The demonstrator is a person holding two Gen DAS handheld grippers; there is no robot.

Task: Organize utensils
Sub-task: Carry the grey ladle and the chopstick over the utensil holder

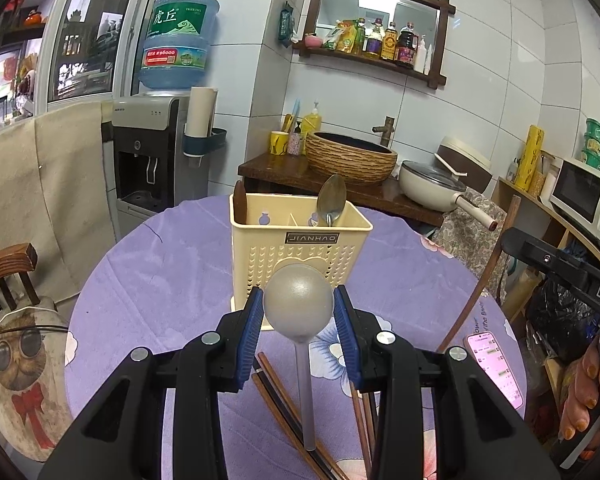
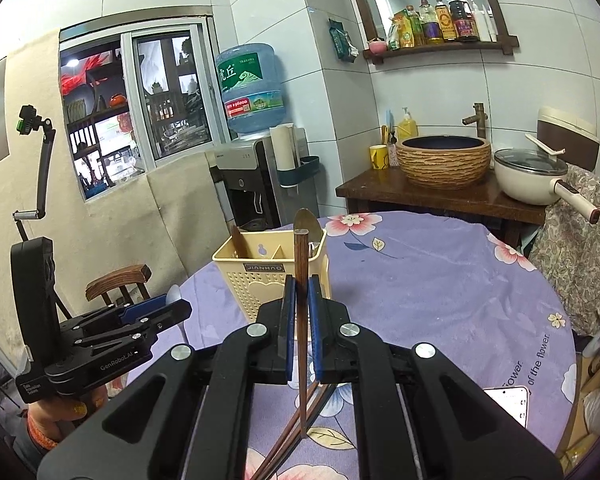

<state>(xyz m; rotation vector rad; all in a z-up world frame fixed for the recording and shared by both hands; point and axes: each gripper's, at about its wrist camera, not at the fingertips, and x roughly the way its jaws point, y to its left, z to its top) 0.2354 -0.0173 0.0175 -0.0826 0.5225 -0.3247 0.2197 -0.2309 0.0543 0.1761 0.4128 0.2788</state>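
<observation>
A cream utensil holder (image 1: pixel 300 252) stands on the purple table; it also shows in the right wrist view (image 2: pixel 268 276). A metal spoon (image 1: pixel 331 200) and a dark wooden piece (image 1: pixel 239 202) stand in it. My left gripper (image 1: pixel 298 312) is shut on a grey spoon (image 1: pixel 298 304), bowl up, handle hanging down, just in front of the holder. My right gripper (image 2: pixel 300 300) is shut on a brown wooden chopstick (image 2: pixel 301 272) held upright near the holder's right side. More chopsticks (image 1: pixel 276 396) lie on the table below the left gripper.
A phone (image 1: pixel 496 368) lies at the table's right edge. A wooden chair (image 1: pixel 8 268) stands left of the table. Behind are a water dispenser (image 1: pixel 148 152), a basin (image 1: pixel 352 156) and a pot (image 1: pixel 432 184) on a wooden counter.
</observation>
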